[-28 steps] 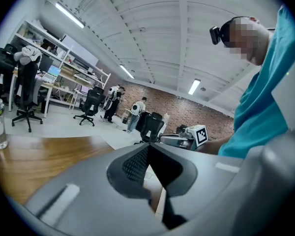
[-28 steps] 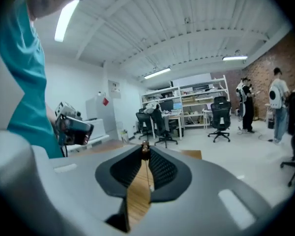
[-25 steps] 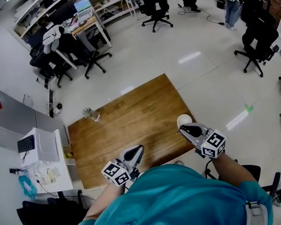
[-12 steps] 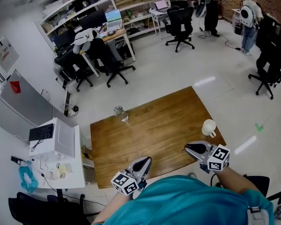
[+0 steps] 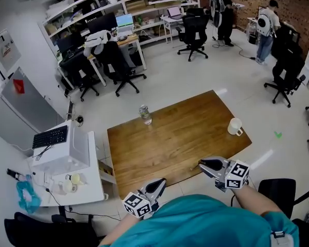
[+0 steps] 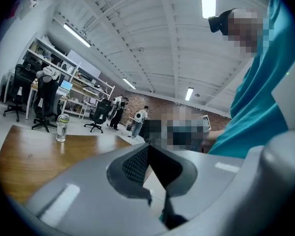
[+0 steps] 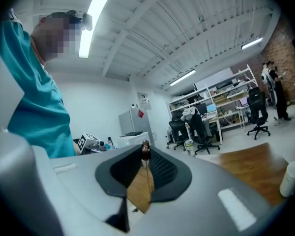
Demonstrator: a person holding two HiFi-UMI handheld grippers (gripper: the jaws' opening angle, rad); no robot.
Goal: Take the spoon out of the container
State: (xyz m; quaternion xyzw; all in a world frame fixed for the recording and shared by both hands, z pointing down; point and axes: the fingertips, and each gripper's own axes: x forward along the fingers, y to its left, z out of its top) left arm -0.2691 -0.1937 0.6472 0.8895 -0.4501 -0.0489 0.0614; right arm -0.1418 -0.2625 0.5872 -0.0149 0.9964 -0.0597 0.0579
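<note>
While my left gripper [image 5: 161, 181] sits with jaws together, empty, my right gripper [image 5: 201, 163] pinches the thin spoon [image 7: 145, 151] in near-closed jaws — mug [image 5: 235, 126] well apart, far right.

wear: person is wearing a teal top [image 5: 206, 220], sleeves ending above the forearms | left claw [image 5: 158, 182]: is showing grey shell, dark ribbed pads [image 6: 132, 163], black-and-white marker cube [image 5: 134, 205] | right claw [image 5: 202, 163]: is showing matching grey shell, dark pads, its own marker cube [image 5: 237, 174]
</note>
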